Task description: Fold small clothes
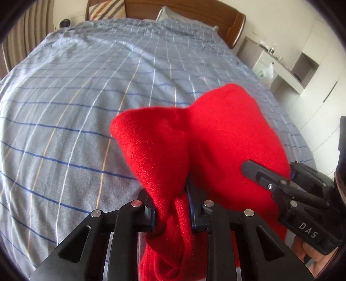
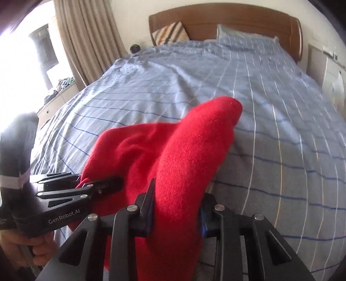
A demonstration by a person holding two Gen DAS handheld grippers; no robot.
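Note:
A red knitted garment hangs bunched between my two grippers above the blue checked bed. In the left wrist view my left gripper is shut on a gathered, twisted part of the cloth. My right gripper comes in from the right, one finger lying on the cloth's front and the other hidden behind it. In the right wrist view my right gripper is shut on a thick fold of the garment, and my left gripper pinches its left edge. The garment's lower part is hidden under the grippers.
The bed fills both views, with a wooden headboard, a blue pillow and a striped cushion at the far end. Beige curtains and a bright window stand on one side, white shelving on the other.

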